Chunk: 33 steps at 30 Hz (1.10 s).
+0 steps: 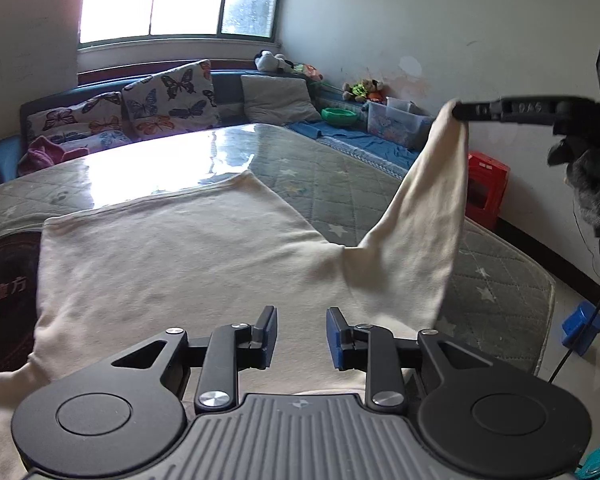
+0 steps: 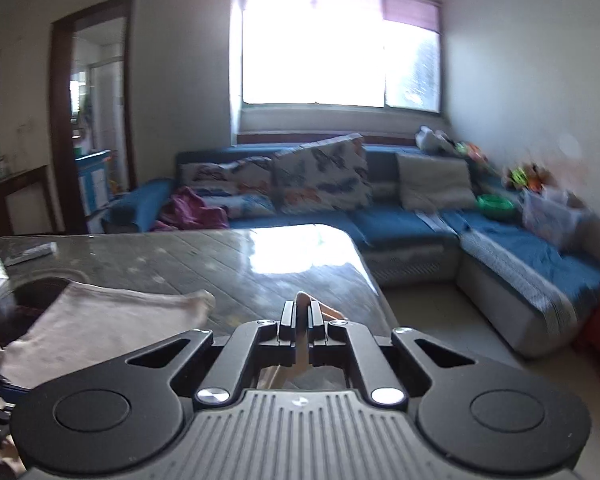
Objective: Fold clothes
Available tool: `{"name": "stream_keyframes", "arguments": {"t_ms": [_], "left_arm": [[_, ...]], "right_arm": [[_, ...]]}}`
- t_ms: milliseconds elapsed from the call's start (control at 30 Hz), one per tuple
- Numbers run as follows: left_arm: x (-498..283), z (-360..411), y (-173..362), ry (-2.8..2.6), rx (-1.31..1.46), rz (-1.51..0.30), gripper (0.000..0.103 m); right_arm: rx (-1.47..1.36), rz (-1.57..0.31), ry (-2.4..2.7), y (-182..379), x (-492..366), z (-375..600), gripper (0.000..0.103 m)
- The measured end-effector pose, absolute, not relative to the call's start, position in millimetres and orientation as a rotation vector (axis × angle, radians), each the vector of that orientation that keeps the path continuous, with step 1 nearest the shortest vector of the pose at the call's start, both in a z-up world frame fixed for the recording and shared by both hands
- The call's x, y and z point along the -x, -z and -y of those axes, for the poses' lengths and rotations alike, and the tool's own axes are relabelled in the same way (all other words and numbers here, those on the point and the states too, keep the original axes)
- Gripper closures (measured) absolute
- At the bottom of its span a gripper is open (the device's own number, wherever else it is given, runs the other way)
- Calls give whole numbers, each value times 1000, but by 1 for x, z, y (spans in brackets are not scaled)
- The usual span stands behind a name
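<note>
A cream garment (image 1: 172,256) lies spread on the glossy table (image 1: 324,184). Its right sleeve (image 1: 424,216) is lifted up and to the right, pinched at the cuff by my right gripper (image 1: 458,112), which reaches in from the right edge of the left wrist view. In the right wrist view my right gripper (image 2: 302,308) is shut on a fold of the cream cloth, and the garment's body (image 2: 100,320) lies to the lower left. My left gripper (image 1: 302,320) hovers open over the near part of the garment, nothing between its blue pads.
A blue corner sofa (image 2: 400,220) with butterfly cushions (image 1: 168,96) stands beyond the table under the window. A red stool (image 1: 486,188) and a blue object (image 1: 582,326) sit on the floor to the right. A dark round patch (image 1: 4,288) shows at the table's left.
</note>
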<state>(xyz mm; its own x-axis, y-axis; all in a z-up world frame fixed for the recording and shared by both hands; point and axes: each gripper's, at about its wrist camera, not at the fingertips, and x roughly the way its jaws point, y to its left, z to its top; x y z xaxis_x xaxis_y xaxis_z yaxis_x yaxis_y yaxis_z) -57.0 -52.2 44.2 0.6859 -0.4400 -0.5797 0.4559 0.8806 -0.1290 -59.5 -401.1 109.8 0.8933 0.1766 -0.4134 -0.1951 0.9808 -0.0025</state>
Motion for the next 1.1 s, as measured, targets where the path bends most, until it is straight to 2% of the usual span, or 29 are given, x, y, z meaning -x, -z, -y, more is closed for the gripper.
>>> {"name": "stream_keyframes", "arguments": {"t_ms": [300, 633, 733, 867, 1100], "left_arm": [[79, 3, -41, 412, 39, -624, 68], [99, -41, -32, 318, 108, -634, 65], [100, -45, -30, 303, 117, -638, 64], [102, -51, -29, 286, 125, -645, 63], [107, -59, -34, 245, 124, -634, 63]], "right_arm": [[203, -364, -528, -148, 66, 271, 99], [309, -487, -790, -102, 73, 155, 99], [317, -550, -837, -83, 76, 149, 97], [317, -583, -840, -76, 79, 163, 86], [341, -690, -725, -55, 76, 222, 83]]}}
